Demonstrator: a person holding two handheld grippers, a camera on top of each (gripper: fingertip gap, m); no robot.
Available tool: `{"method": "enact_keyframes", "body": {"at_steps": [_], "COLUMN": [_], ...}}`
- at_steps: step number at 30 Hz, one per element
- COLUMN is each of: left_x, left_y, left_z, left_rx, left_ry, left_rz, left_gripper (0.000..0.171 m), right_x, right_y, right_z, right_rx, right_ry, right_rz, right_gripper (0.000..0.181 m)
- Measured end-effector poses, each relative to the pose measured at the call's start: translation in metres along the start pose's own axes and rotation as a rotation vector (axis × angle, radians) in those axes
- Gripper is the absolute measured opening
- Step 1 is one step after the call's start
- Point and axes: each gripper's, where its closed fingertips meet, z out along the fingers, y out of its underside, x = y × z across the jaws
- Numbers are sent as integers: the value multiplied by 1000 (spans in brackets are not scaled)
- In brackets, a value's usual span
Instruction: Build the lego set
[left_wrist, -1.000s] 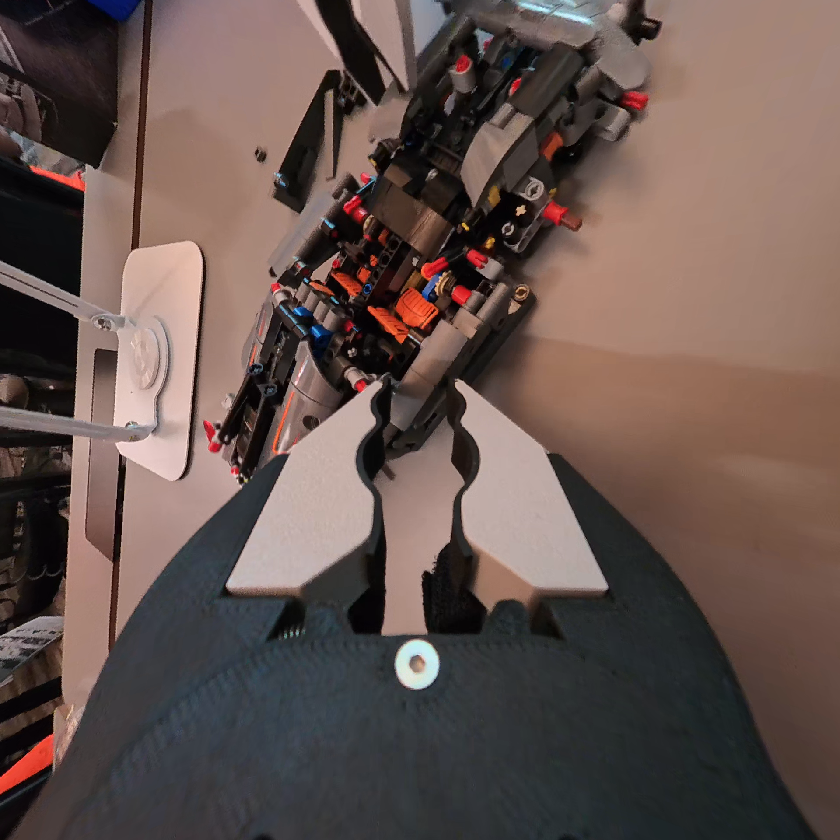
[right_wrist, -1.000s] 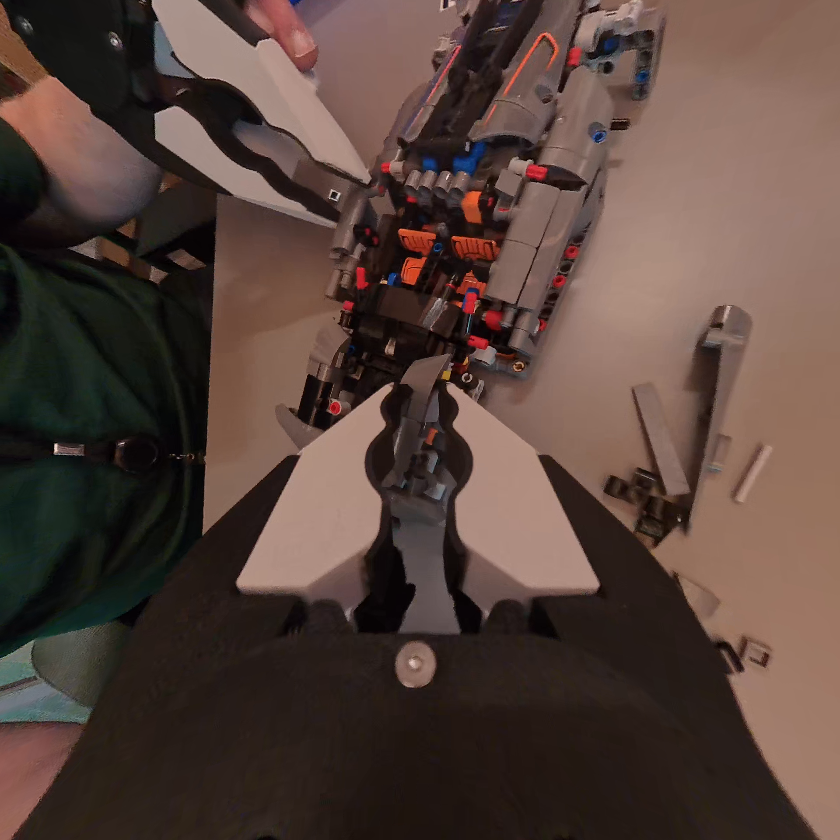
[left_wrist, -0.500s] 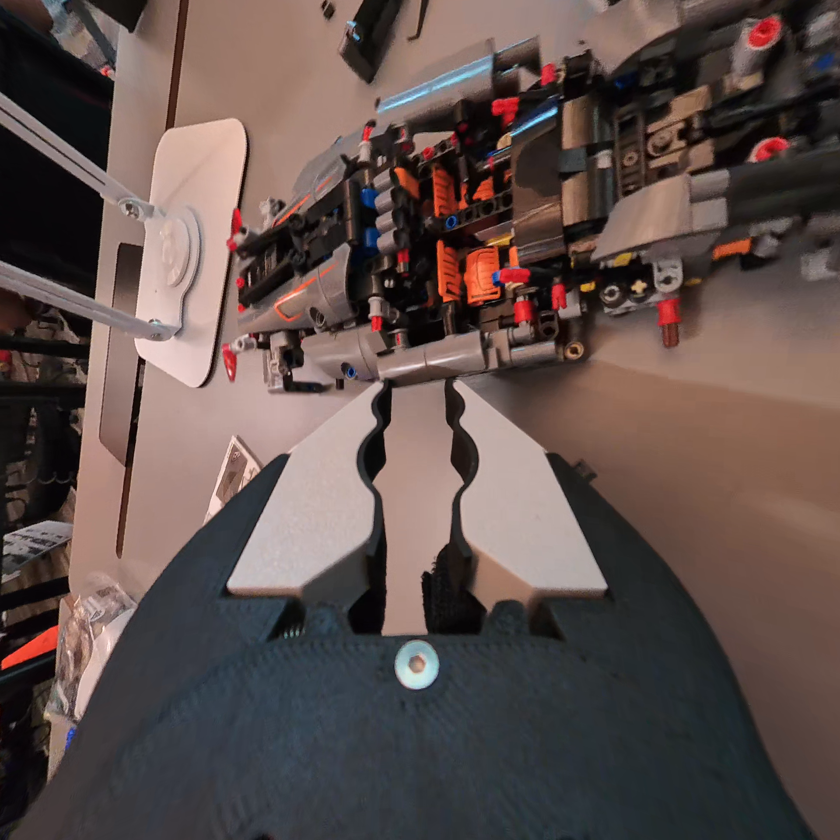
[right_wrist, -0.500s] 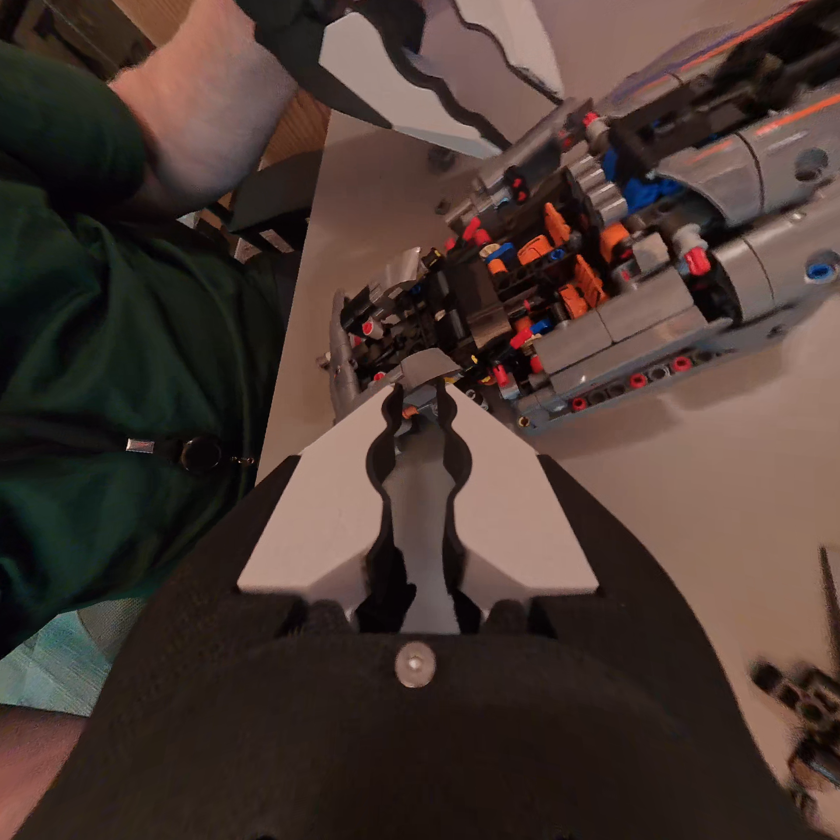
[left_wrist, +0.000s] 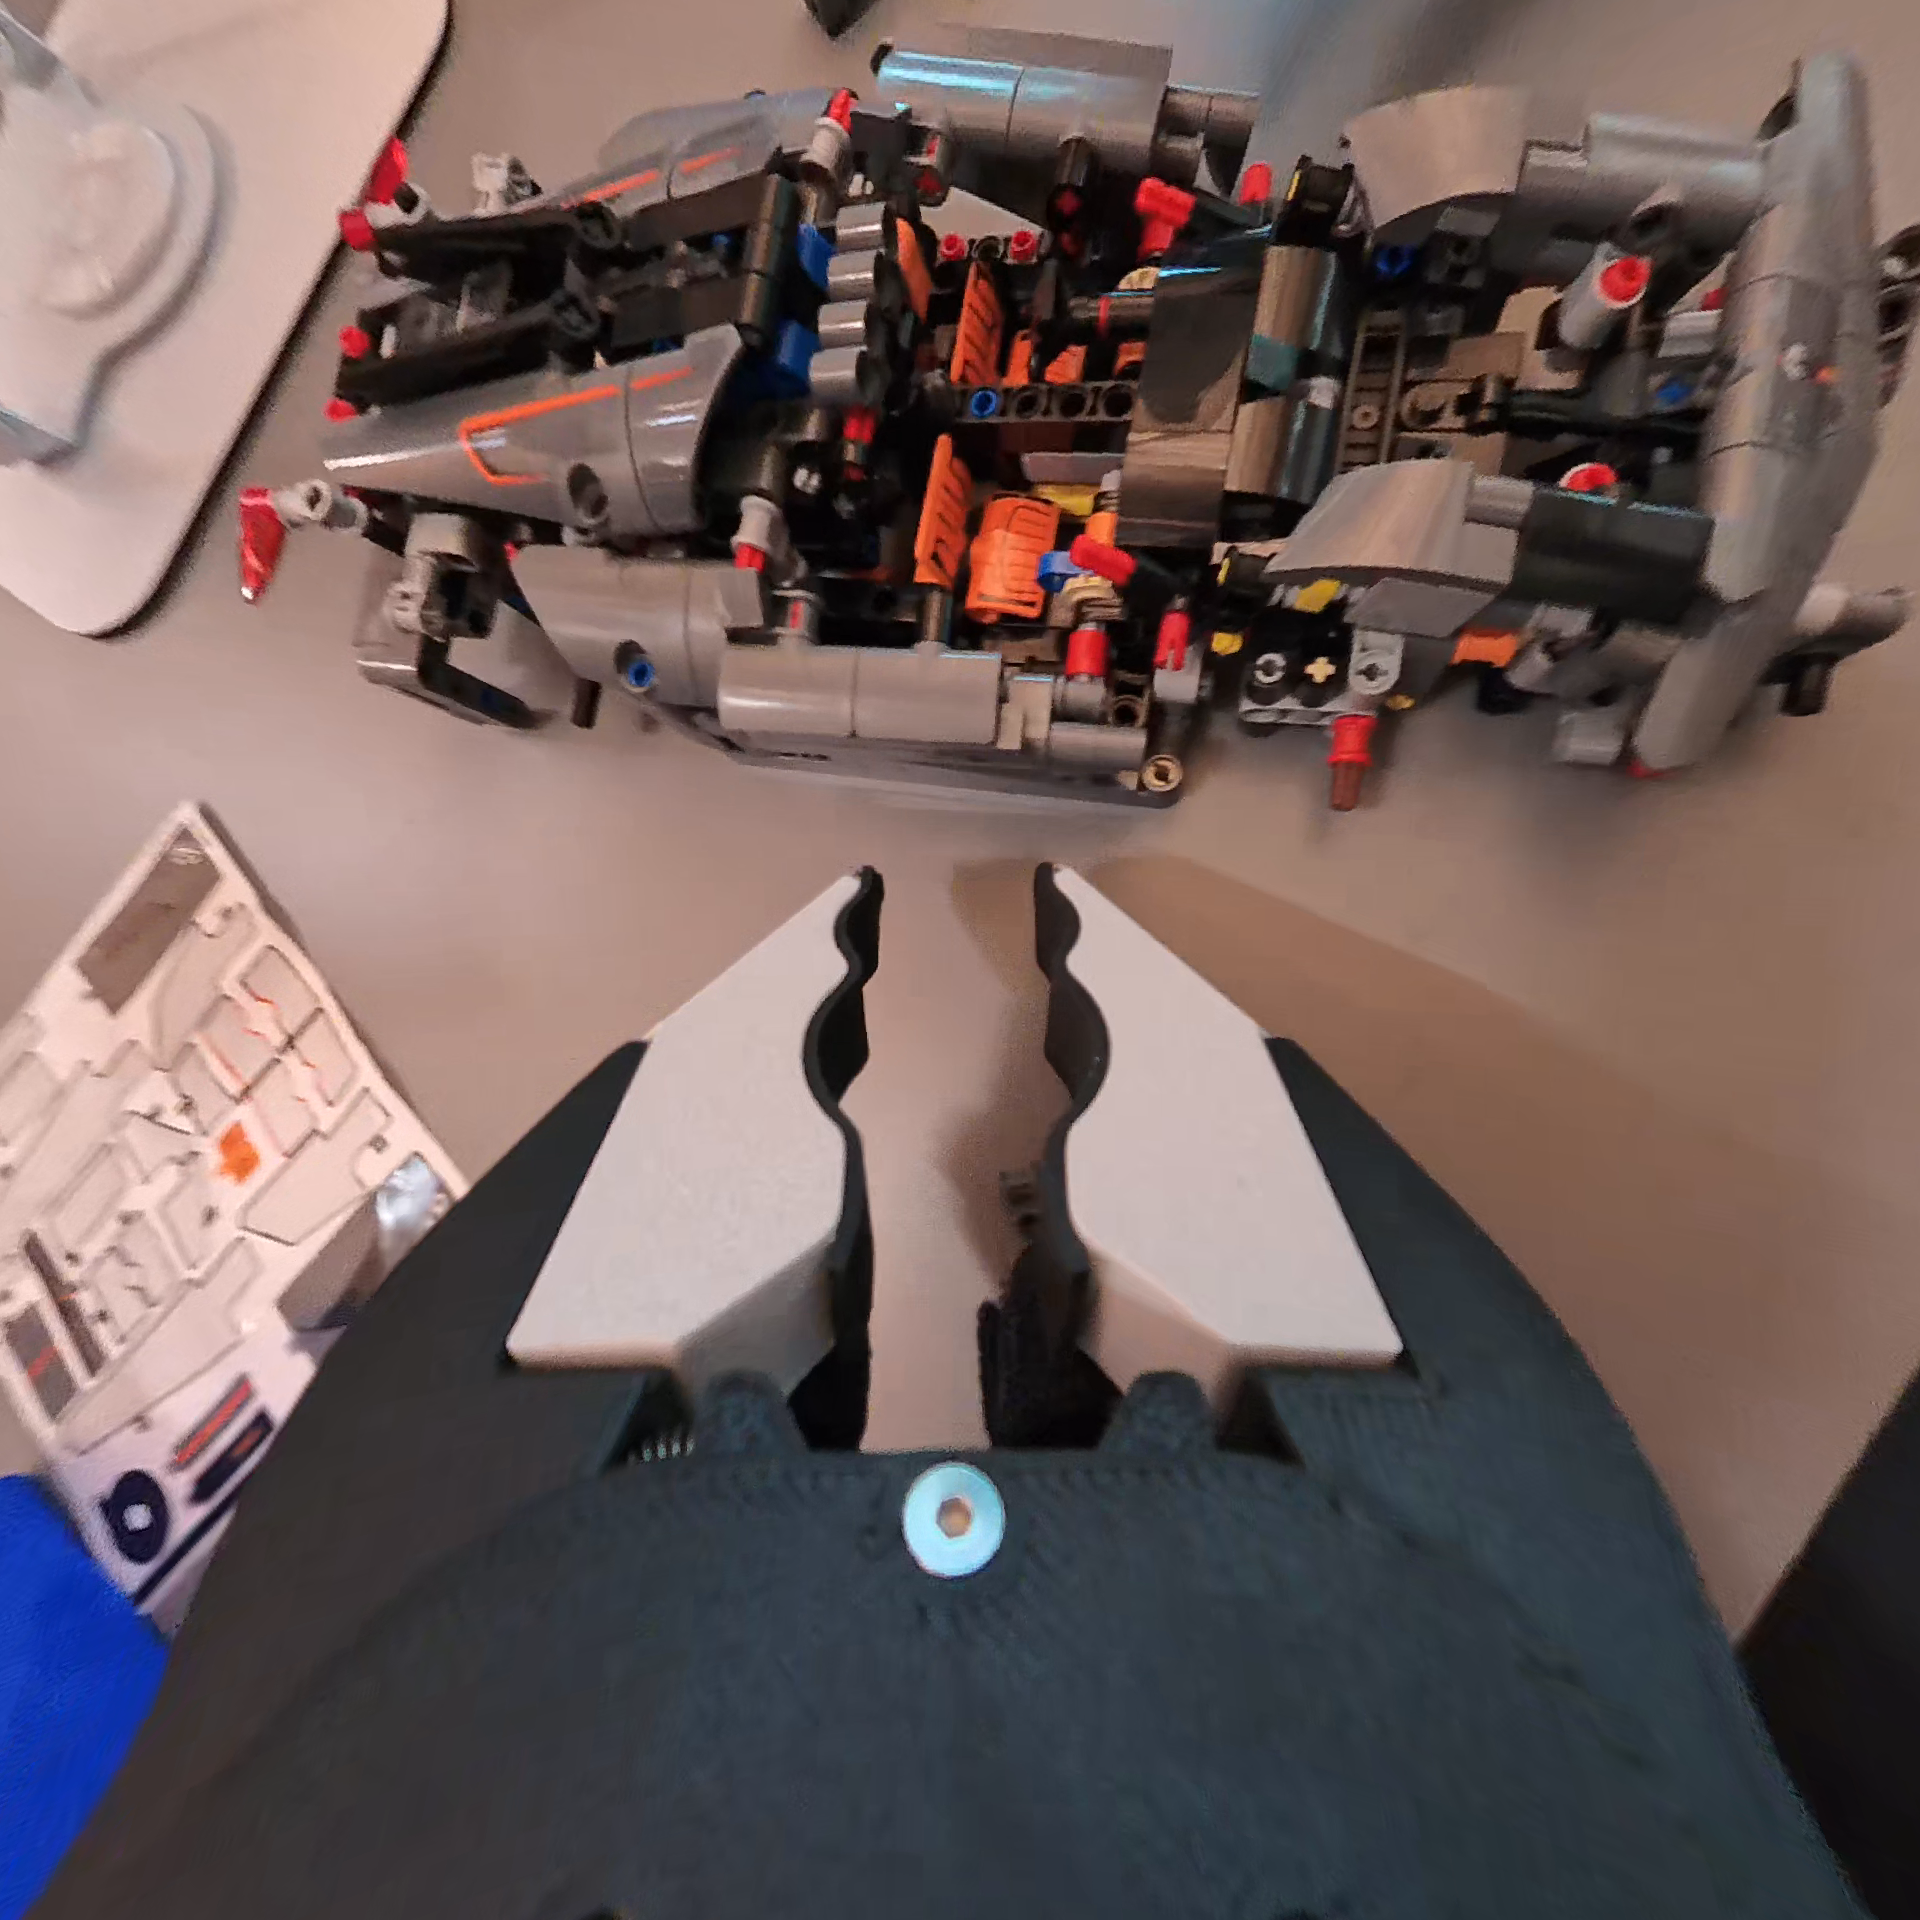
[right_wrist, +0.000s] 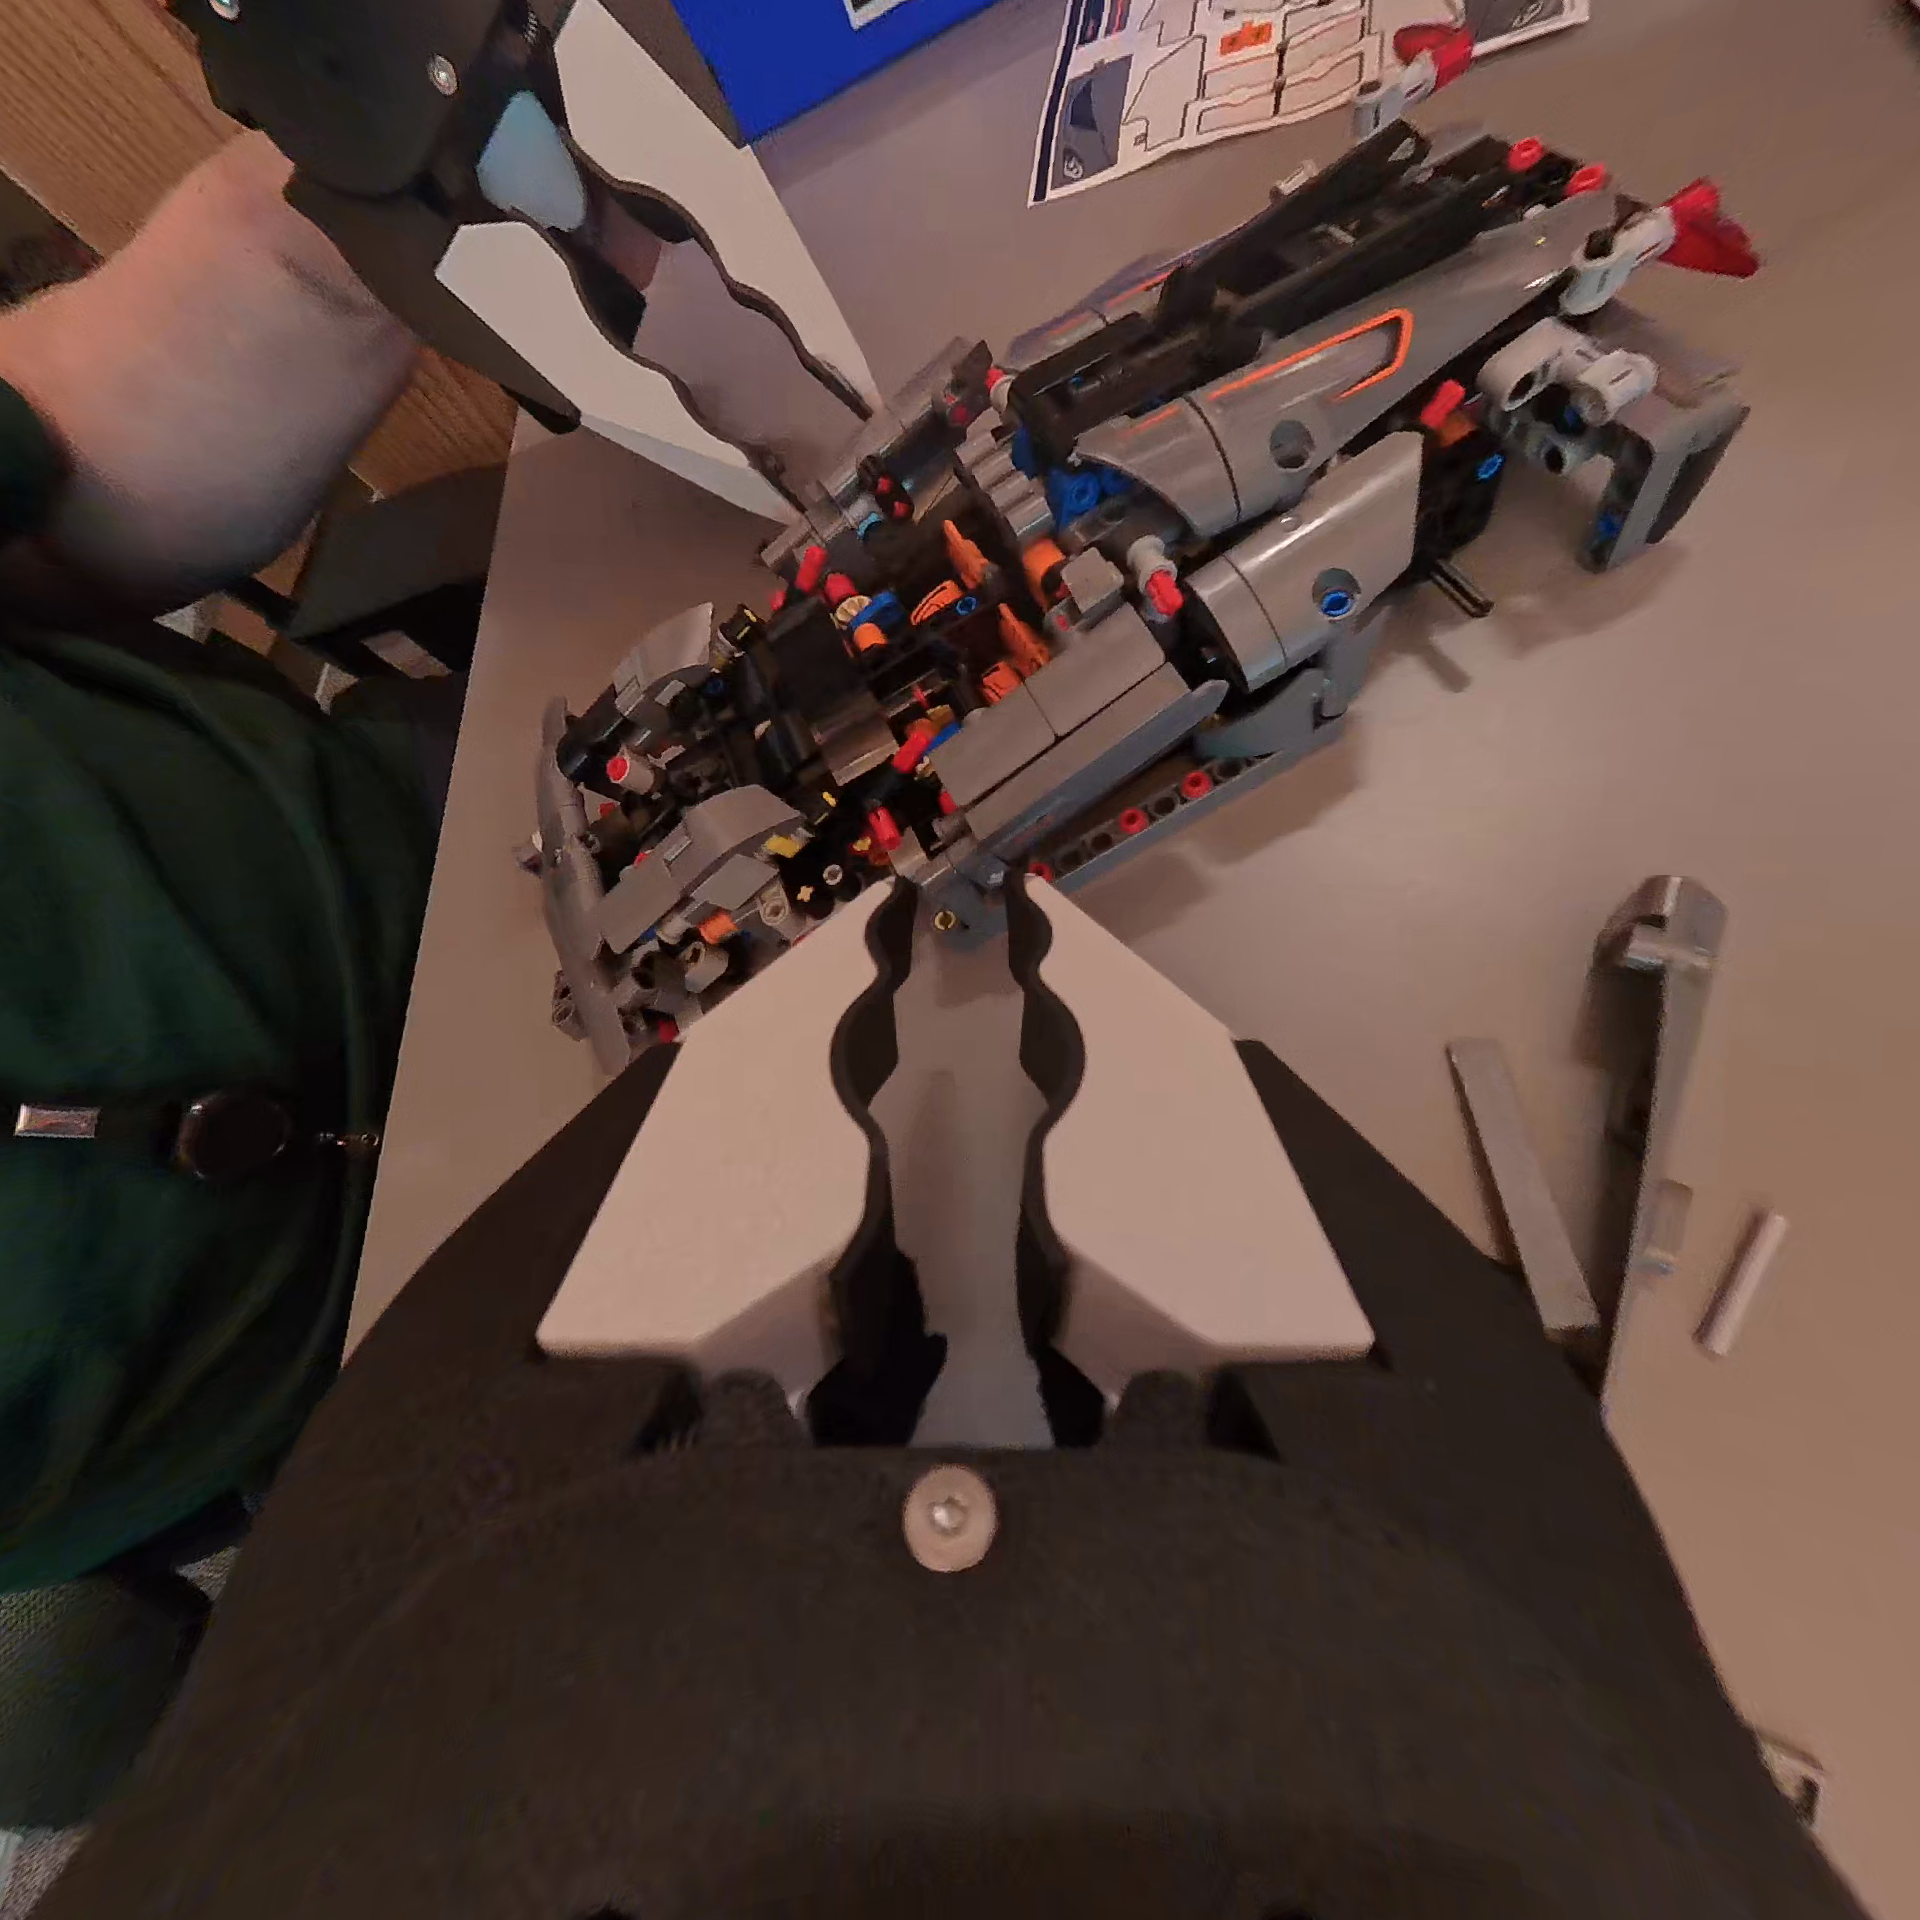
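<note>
The partly built grey, black and orange lego car lies on the table, across the top of the left wrist view. My left gripper is open and empty, a short way back from the car's near side. In the right wrist view the car lies diagonally. My right gripper is open and empty, with its tips at the car's near side by the rear end. The left gripper shows there at the car's far side, held by a person's hand.
A sticker sheet lies left of my left gripper, and a white stand base beyond it. Loose grey lego pieces and a white pin lie right of my right gripper. A blue box stands at the back. A green sleeve is on the left. Spacing between my two grippers at the tips: around 15 cm. From my right tips it is roughly 12 cm to the white pin; from my left, 25 cm.
My right gripper held a grey and orange piece at the car's rear and now is empty. My left gripper, earlier at the car's grey side edge, has pulled back.
</note>
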Motion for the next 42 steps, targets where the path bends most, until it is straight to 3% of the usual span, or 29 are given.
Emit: {"method": "enact_keyframes", "body": {"at_steps": [12,42], "left_x": [19,20], "left_y": [-6,-19], "left_z": [11,11], "left_rx": [3,56], "left_ry": [37,32], "left_rz": [-27,-86], "left_gripper": [28,19], "right_x": [0,1], "right_y": [5,7], "right_z": [16,20], "right_rx": [-27,-31], "right_ry": [-21,-34], "right_rz": [27,50], "right_gripper": [18,15]}}
